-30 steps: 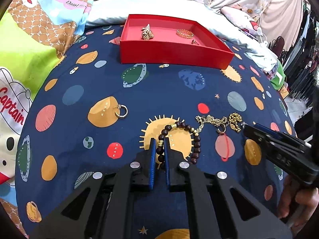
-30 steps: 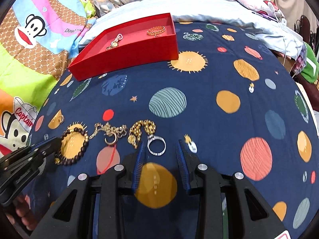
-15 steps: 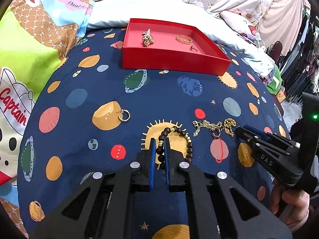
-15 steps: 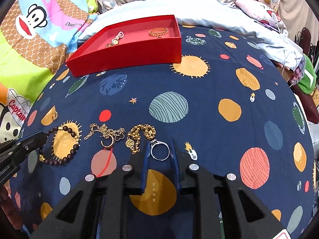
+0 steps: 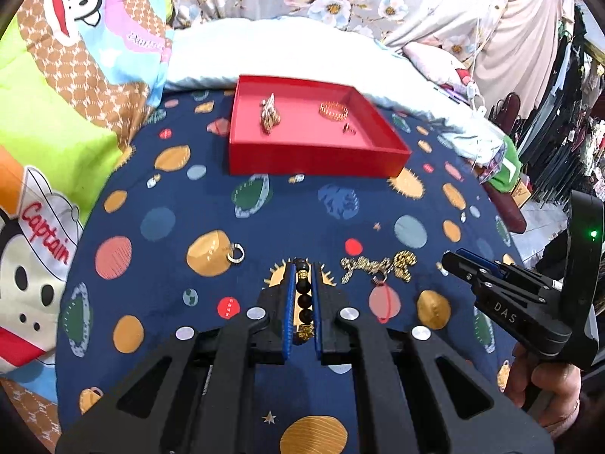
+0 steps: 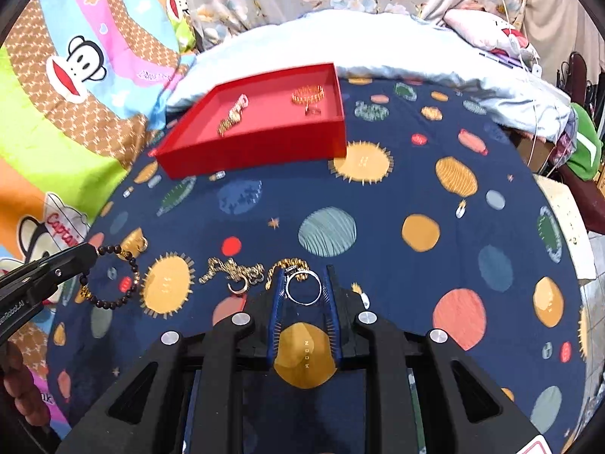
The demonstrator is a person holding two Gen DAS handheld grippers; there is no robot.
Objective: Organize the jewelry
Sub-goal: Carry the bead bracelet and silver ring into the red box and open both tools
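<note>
My left gripper (image 5: 302, 268) is shut on a dark bead bracelet (image 5: 304, 297) and holds it above the bedspread; the bracelet hangs from it in the right wrist view (image 6: 113, 283). My right gripper (image 6: 304, 276) is shut on a silver ring (image 6: 303, 288), lifted off the cloth. A gold chain (image 5: 372, 266) with a crescent charm and a gold clump (image 5: 404, 261) lie on the spread, also in the right wrist view (image 6: 234, 272). A small hoop ring (image 5: 235, 255) lies to the left. The red tray (image 5: 314, 159) behind holds three gold pieces.
The navy planet-print bedspread (image 6: 416, 189) covers the bed. Cartoon pillows (image 5: 56, 113) lie at the left and a white pillow (image 5: 283, 49) behind the tray. The bed's right edge drops to a cluttered floor (image 5: 529, 196).
Both grippers have risen: the left lifted the bead bracelet off the spread, the right closed on the silver ring and lifted it.
</note>
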